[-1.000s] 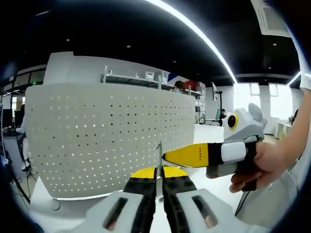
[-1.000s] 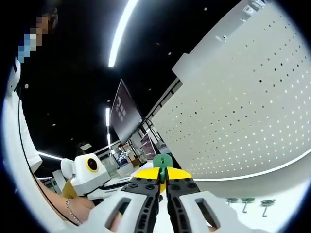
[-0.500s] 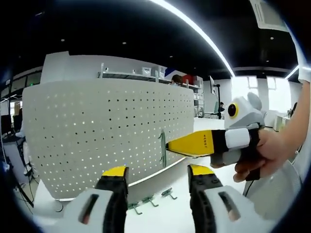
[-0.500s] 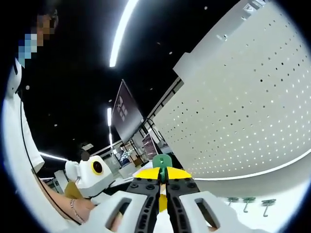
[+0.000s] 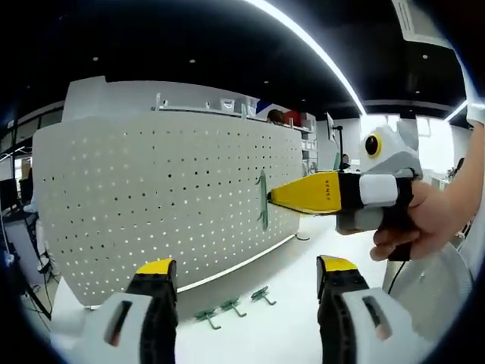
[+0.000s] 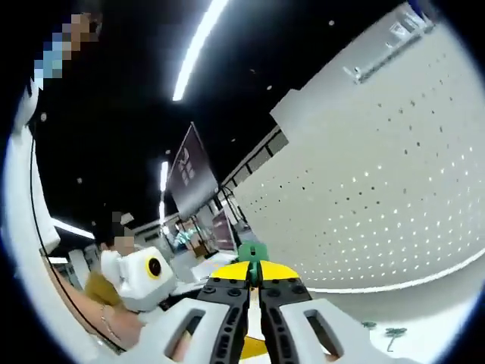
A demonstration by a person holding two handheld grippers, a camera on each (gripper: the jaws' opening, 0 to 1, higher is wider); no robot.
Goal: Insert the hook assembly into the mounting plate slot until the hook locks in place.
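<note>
Pinched between the closed jaws of the right gripper (image 5: pixel 274 202), the green hook (image 5: pixel 262 200) is held near the pegboard (image 5: pixel 151 205); light, stiff and thin, it is best gripped mid-shank, while the left gripper (image 5: pixel 246 273) is spread wide and empty

A long strip light (image 5: pixel 318 53) crosses the dark ceiling (image 5: pixel 189 38). Metal shelving (image 5: pixel 227 110) with small items rises behind the white panel. Bright windows (image 5: pixel 436 140) glow far off. A dark angled banner (image 6: pixel 186 167) stands in the background beside desks.
</note>
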